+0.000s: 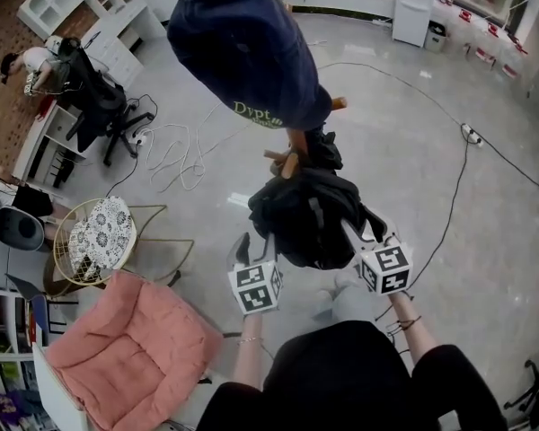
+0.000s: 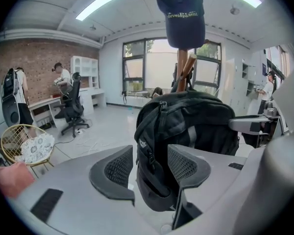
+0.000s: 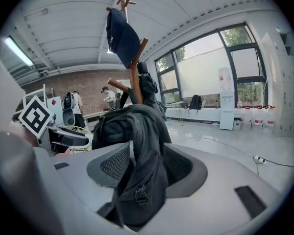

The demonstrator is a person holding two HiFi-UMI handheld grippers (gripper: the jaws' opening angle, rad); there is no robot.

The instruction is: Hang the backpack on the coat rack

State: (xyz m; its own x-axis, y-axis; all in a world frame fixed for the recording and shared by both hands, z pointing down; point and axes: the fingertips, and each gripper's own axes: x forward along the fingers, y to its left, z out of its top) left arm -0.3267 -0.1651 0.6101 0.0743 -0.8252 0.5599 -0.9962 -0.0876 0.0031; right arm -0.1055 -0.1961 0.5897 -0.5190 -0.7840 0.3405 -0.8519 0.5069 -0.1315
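Now both tools wide around backpack

backpack on the coat rack under a cap, armchair left

At the bottom of the head view the person wears a black top, a thin bracelet on the left wrist and a dark band on the right. The left gripper and right gripper each carry a white cube with black square markers. Their shells are smooth pale grey with small black rectangular patches. The curved pads are dark grey and mesh-textured.
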